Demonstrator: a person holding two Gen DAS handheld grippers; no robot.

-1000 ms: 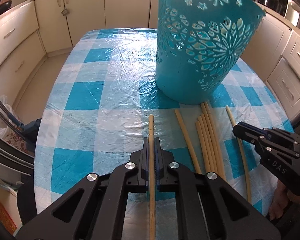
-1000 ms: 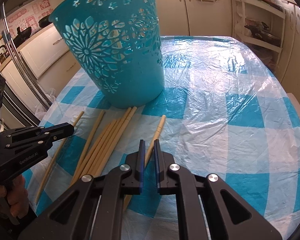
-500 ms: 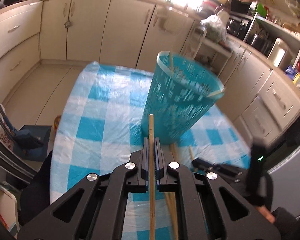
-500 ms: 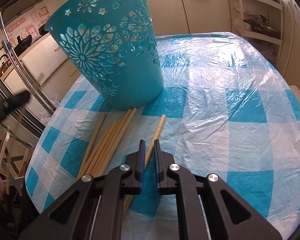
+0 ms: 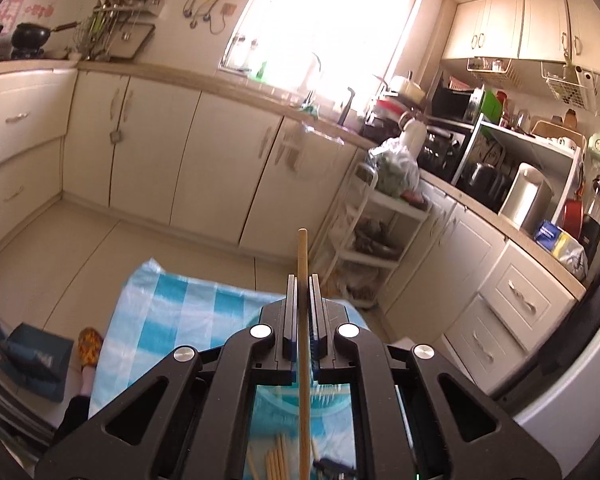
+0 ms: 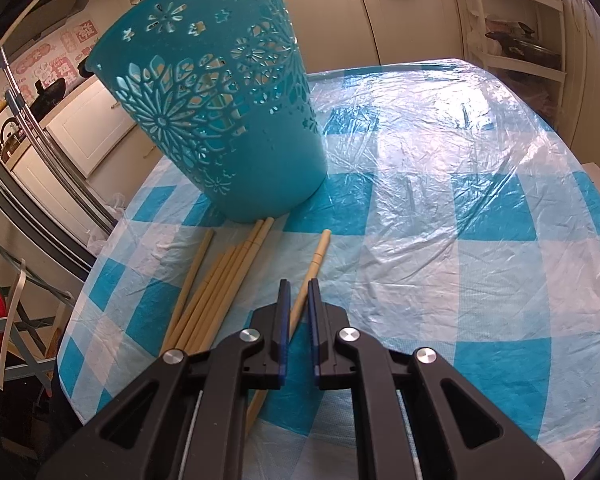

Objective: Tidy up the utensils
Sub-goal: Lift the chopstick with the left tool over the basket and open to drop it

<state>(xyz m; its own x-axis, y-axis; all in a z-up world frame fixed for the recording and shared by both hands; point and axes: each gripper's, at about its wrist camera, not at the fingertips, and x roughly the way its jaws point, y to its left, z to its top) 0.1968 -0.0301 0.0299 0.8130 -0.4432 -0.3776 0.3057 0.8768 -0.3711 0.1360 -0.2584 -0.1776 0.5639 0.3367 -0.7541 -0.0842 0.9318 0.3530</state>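
Note:
My left gripper [image 5: 302, 280] is shut on a long wooden chopstick [image 5: 302, 252] and holds it high above the table, its tip pointing at the far cabinets. Below it, through the gripper frame, the teal basket's rim [image 5: 296, 404] and several chopsticks [image 5: 278, 460] show. In the right wrist view the teal cut-out basket [image 6: 220, 120] stands on the checked tablecloth [image 6: 460, 220]. A bundle of several chopsticks [image 6: 220, 280] lies in front of it. My right gripper [image 6: 296, 282] is slightly open, low over a single chopstick [image 6: 316, 260] that runs between its fingers.
Cream kitchen cabinets [image 5: 220, 160] and a white shelf rack [image 5: 380, 232] stand beyond the table's far edge. A worktop with appliances [image 5: 520, 200] runs along the right. The tablecloth has a crinkled plastic cover. A fridge edge [image 6: 40, 180] stands left of the table.
My left gripper has lifted the chopstick off the table and risen high above the basket, tilting up toward the room. My right gripper has stayed over the single chopstick.

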